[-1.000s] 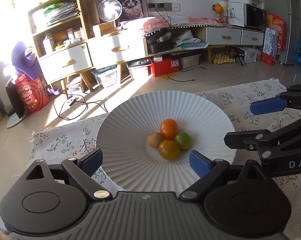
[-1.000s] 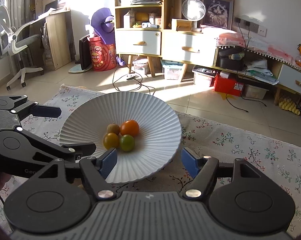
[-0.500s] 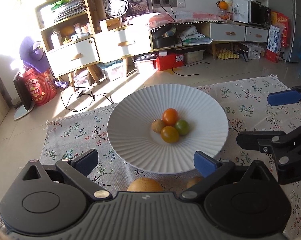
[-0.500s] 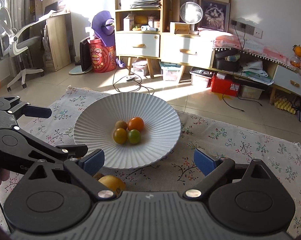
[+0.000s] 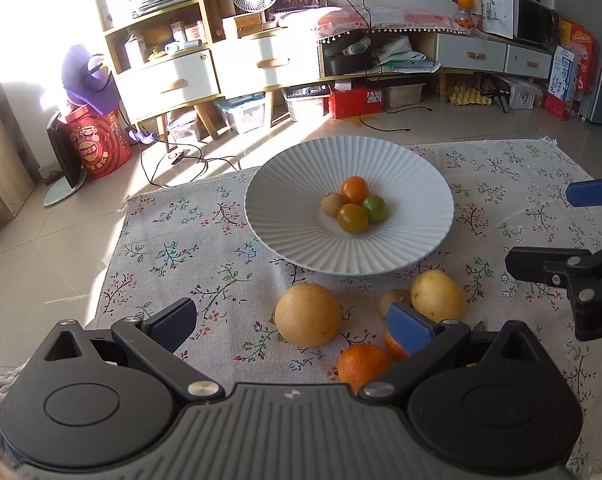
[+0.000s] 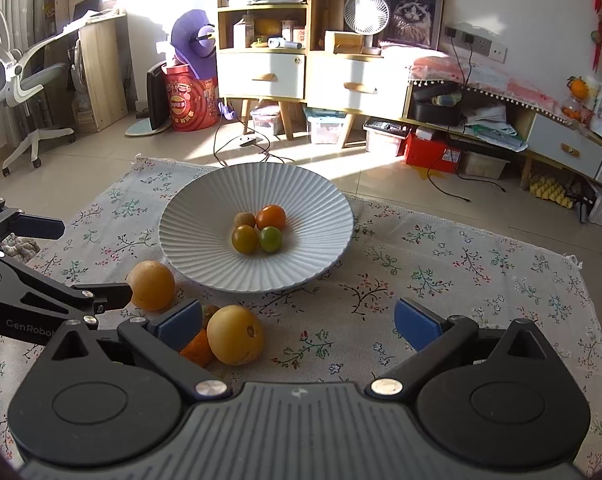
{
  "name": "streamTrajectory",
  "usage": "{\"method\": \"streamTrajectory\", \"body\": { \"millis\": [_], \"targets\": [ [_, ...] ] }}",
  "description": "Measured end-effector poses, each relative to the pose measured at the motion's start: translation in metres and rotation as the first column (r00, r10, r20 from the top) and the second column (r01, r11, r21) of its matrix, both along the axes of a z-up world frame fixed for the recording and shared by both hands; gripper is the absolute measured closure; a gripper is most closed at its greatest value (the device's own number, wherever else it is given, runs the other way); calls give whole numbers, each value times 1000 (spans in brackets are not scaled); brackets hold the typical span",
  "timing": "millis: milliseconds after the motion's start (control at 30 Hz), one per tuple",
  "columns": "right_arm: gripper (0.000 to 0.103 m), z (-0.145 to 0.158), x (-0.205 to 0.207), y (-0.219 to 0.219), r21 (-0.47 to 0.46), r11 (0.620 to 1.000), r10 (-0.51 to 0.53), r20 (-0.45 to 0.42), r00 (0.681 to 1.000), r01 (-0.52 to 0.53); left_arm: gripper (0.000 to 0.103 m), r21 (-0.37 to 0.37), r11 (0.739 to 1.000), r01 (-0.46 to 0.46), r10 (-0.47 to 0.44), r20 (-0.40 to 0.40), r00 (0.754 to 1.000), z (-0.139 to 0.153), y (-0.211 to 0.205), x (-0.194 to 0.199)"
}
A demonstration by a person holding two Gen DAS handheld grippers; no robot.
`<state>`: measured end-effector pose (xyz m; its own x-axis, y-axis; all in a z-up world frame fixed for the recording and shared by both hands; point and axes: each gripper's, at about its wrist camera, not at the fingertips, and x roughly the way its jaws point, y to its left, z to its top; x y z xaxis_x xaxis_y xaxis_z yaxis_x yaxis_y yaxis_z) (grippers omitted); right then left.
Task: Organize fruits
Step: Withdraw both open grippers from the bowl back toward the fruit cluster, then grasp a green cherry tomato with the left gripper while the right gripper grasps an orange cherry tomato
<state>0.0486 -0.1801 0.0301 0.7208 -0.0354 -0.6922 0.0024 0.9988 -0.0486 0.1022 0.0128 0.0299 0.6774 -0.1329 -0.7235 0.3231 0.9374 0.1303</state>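
A white ribbed plate (image 5: 301, 240) on the flowered cloth (image 5: 181, 248) holds an orange tomato (image 5: 355, 190), a green one (image 5: 374, 208), a yellow-orange one (image 5: 353, 218) and a small brown fruit (image 5: 332, 205). In front of the plate lie a round yellow fruit (image 5: 307, 315), a paler yellow one (image 5: 437, 296) and a tangerine (image 5: 361, 362). My left gripper (image 5: 291, 320) hangs open above these loose fruits and holds nothing. My right gripper (image 6: 297, 322) has its jaws opening over bare cloth, with nothing between them; the yellow fruit (image 6: 235, 335) lies by its left finger.
The cloth ends at a tiled floor (image 5: 41, 272) on the left and beyond the plate (image 6: 205, 256). Cabinets (image 6: 261, 76), boxes and cables stand far behind. The other gripper's arm crosses the right edge of the left view and the left edge of the right view.
Both grippers have drawn back from the plate, so it looks smaller and the loose fruits in front of it have come into view. The right jaws have spread wider.
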Motion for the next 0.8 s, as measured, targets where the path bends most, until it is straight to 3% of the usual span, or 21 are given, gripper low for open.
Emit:
{"method": "streamTrajectory", "body": {
  "millis": [567, 800],
  "targets": [
    [1, -27, -23, 8, -1, 1000, -14, -81, 997, 14, 18, -5, 999, -49, 49, -77, 996, -22, 20, -33],
    [1, -38, -29, 14, -6, 1000, -2, -135, 991, 2, 18, -7, 1000, -26, 25, -124, 992, -31, 20, -38]
  ]
}}
